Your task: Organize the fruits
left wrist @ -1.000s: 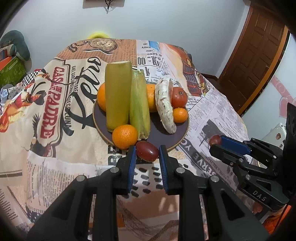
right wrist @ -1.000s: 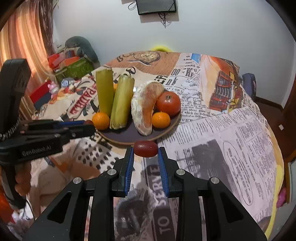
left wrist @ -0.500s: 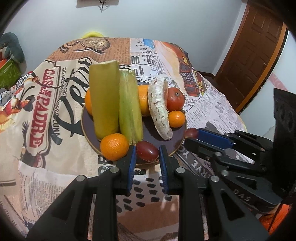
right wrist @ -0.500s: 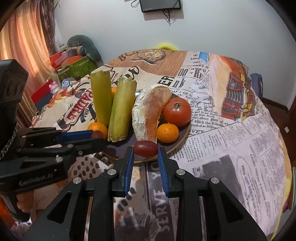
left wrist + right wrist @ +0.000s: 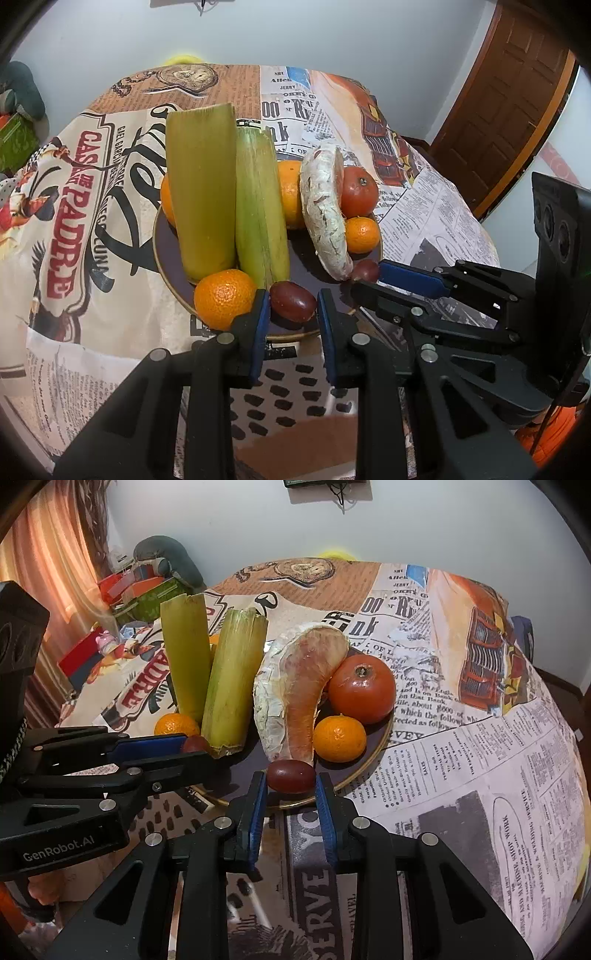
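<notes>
A dark plate (image 5: pixel 166 243) holds two green cane pieces (image 5: pixel 201 192), oranges (image 5: pixel 223 299), a tomato (image 5: pixel 359 191) and a pomelo wedge (image 5: pixel 325 221). My left gripper (image 5: pixel 291 306) is shut on a dark red grape (image 5: pixel 292 301) over the plate's front rim, beside the front orange. My right gripper (image 5: pixel 291 781) is shut on another dark red grape (image 5: pixel 291 776) over the plate's (image 5: pixel 373 760) near rim, just below the pomelo wedge (image 5: pixel 295 690) and a small orange (image 5: pixel 339 738). Each gripper shows in the other's view, with its grape at the fingertips (image 5: pixel 365 271) (image 5: pixel 194 744).
The table wears a newspaper-print cloth (image 5: pixel 461 775). Boxes and a stuffed toy (image 5: pixel 162 565) sit beyond the table's far left. A wooden door (image 5: pixel 509 110) stands at the back right.
Both grippers have moved forward with their grapes, from over the cloth to over the plate's rim. The right gripper has come closer to the left one.
</notes>
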The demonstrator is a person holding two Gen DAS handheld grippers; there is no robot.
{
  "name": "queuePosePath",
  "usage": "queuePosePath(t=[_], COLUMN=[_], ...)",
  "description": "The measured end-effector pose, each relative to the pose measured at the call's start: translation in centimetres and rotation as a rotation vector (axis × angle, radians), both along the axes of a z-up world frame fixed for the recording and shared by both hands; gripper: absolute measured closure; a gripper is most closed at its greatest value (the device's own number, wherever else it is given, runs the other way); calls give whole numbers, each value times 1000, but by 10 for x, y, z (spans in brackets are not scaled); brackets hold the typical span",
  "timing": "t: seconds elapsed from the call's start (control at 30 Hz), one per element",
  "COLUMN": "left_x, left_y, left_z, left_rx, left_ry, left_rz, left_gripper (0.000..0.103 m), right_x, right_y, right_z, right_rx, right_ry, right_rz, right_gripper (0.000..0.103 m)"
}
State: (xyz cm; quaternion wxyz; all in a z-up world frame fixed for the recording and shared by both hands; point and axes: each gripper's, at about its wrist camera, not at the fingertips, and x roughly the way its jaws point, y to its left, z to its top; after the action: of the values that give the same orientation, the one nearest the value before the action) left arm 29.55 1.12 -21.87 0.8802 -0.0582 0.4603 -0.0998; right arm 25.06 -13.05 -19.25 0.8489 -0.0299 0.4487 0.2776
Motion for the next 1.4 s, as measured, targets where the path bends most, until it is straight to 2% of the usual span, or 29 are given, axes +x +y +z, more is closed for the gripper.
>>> queuePosePath(t=[0.1, 0.3, 0.47, 0.67, 0.9, 1.07, 1.2, 1.27, 1.33, 1.4], left_x=[0, -7, -25, -63, -129, -179, -213, -226, -238, -250], left_y=[0, 1, 1, -2, -8, -10, -11, -10, -10, -10], left_z=[1, 11, 39, 90, 167, 212, 236, 245, 251, 256], left_rx=[-6, 3, 11, 41, 56, 63, 70, 71, 73, 83], left_ry=[1, -23, -84, -204, -402, -532, -619, -652, -685, -724], left_rz=[-1, 7, 16, 22, 31, 46, 59, 68, 79, 94], left_gripper=[73, 73, 73, 73, 73, 73, 73, 67, 53, 46], right_x=[1, -2, -16, -51, -107, -146, -176, -185, -195, -201], right_y=[-1, -6, -18, -32, -38, -39, -41, -40, -40, -39], right_z=[0, 8, 40, 102, 174, 211, 234, 240, 245, 246], right_rx=[-5, -1, 29, 65, 127, 168, 207, 223, 232, 231], right_ry=[4, -11, -70, -212, -387, -499, -578, -601, -634, -659], right_rz=[-6, -20, -53, -77, -87, -94, -103, -104, -121, -132], right_gripper=[75, 74, 74, 74, 74, 74, 74, 68, 58, 48])
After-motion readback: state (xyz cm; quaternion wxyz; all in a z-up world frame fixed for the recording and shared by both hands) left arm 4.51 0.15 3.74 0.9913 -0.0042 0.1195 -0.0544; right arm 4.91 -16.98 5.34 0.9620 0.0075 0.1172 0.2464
